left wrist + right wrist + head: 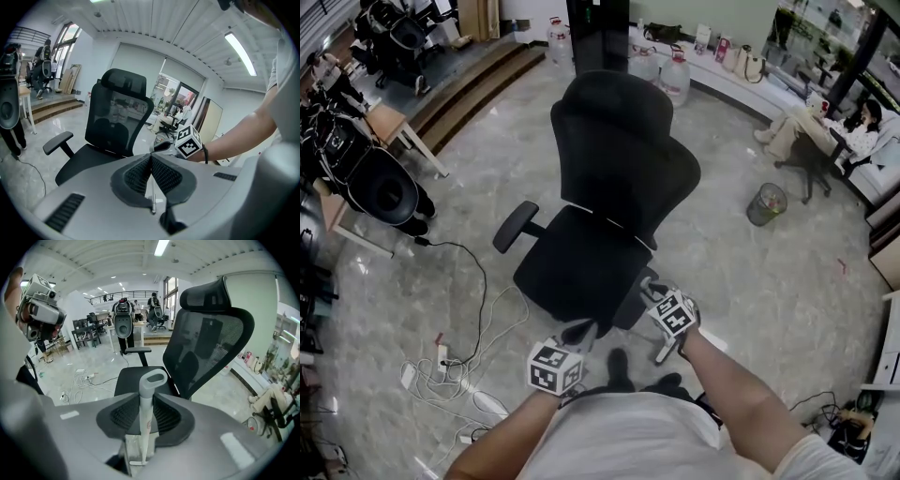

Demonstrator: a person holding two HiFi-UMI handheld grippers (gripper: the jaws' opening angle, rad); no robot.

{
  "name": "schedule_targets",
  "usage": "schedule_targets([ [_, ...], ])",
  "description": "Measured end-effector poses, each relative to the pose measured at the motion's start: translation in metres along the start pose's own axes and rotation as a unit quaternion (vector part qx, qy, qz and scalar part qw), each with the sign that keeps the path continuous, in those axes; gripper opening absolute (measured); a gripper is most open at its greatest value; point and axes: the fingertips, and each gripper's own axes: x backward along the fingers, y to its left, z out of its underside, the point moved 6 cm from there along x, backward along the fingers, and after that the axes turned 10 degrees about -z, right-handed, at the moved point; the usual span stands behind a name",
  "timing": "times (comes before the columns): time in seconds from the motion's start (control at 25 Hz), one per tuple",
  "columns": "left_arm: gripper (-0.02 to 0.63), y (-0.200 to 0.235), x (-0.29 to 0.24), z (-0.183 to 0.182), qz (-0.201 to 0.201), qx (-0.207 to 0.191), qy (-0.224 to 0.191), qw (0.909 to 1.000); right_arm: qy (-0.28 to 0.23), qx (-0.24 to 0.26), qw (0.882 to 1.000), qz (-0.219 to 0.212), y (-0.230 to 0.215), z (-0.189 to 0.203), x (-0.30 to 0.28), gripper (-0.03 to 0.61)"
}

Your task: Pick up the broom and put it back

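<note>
My right gripper point(146, 414) is shut on the broom's white handle point(145, 425), which runs up between the pads. The handle's grey loop end point(153, 379) sticks out past the fingertips. In the head view the right gripper point(652, 292) is low in the middle, by the front edge of a black office chair point(609, 216). A short white piece of the broom point(664, 352) shows under its marker cube. My left gripper point(151, 161) has its ribbed pads together with nothing between them. In the head view the left gripper point(579, 331) is just left of the right one. The broom's head is hidden.
The black office chair point(206, 348) stands right in front of both grippers. White cables and a power strip point(450, 366) lie on the floor at the left. A round bin point(766, 203), water jugs point(675, 80), wooden steps point(478, 84) and a seated person point(853, 131) are farther off.
</note>
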Motion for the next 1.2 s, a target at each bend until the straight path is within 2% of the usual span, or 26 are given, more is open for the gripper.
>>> schedule_targets([
  [0.16, 0.008, -0.012, 0.000, 0.007, 0.008, -0.004, 0.002, 1.0000, -0.011, 0.002, 1.000, 0.002, 0.008, -0.001, 0.010, 0.143],
  [0.28, 0.008, -0.024, 0.004, 0.007, 0.015, -0.010, -0.001, 0.9998, -0.029, 0.002, 1.000, 0.006, 0.016, -0.002, 0.028, 0.147],
  [0.48, 0.008, -0.032, 0.005, -0.026, 0.038, -0.024, -0.022, 0.9987, -0.108, -0.022, 0.994, 0.018, 0.031, -0.053, 0.088, 0.144],
  [0.64, 0.008, -0.045, -0.003, -0.059, 0.067, -0.039, -0.047, 0.9959, -0.198, -0.050, 0.978, 0.030, 0.044, -0.089, 0.155, 0.116],
  [0.84, 0.008, -0.090, -0.020, -0.117, 0.121, -0.063, -0.080, 0.9874, -0.292, -0.073, 0.950, 0.079, 0.049, -0.113, 0.250, 0.029],
  [0.92, 0.008, -0.114, -0.030, -0.135, 0.143, -0.071, -0.093, 0.9828, -0.312, -0.071, 0.942, 0.103, 0.051, -0.112, 0.280, 0.004],
  [1.2, 0.008, -0.196, -0.033, -0.184, 0.216, -0.110, -0.123, 0.9625, -0.343, -0.100, 0.921, 0.156, 0.060, -0.085, 0.338, 0.002],
])
